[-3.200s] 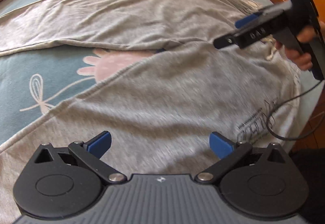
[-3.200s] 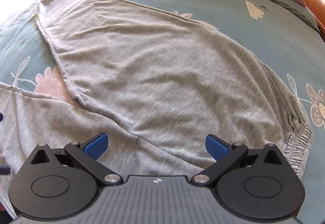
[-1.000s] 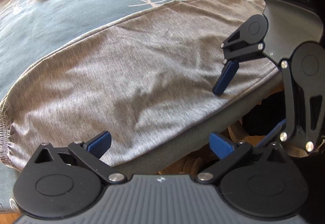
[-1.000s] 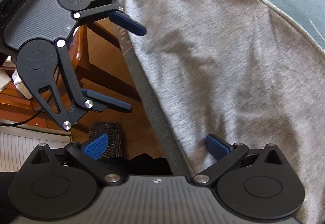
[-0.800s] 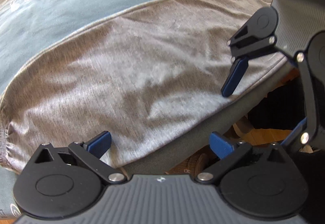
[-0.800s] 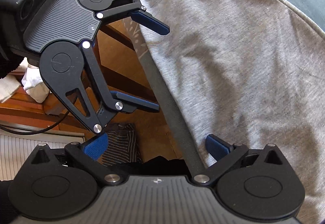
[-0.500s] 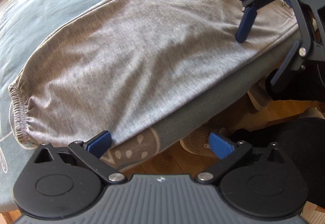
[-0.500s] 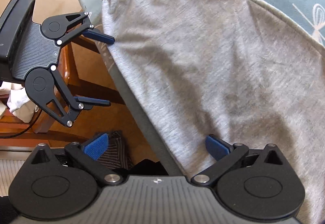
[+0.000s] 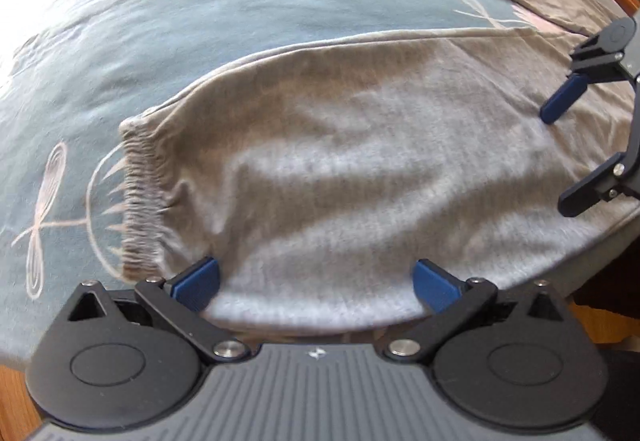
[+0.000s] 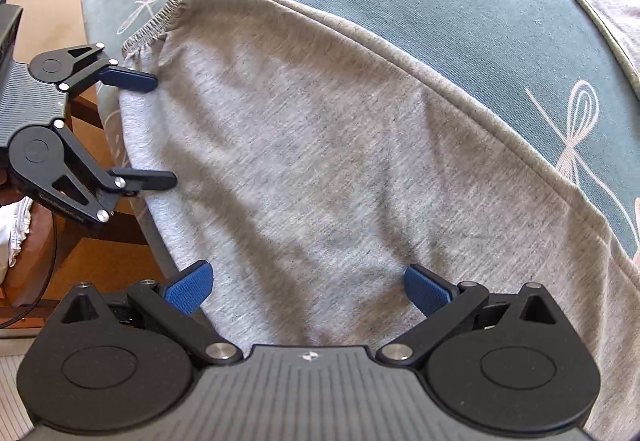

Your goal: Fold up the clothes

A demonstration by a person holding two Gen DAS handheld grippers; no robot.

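No writing is legible on the grey trousers (image 9: 340, 177), which lie flat on the bed (image 9: 200, 21), one leg along its near edge. The left gripper (image 9: 316, 283) and right gripper (image 10: 306, 285) both hover low over that leg, jaws spread, holding nothing.

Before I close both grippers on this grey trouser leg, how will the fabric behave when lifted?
The grey trouser leg already lies in soft ripples, so it will probably sag between the left gripper and the right gripper. It looks like thin knit, likely light. The gathered cuff may droop and trail.
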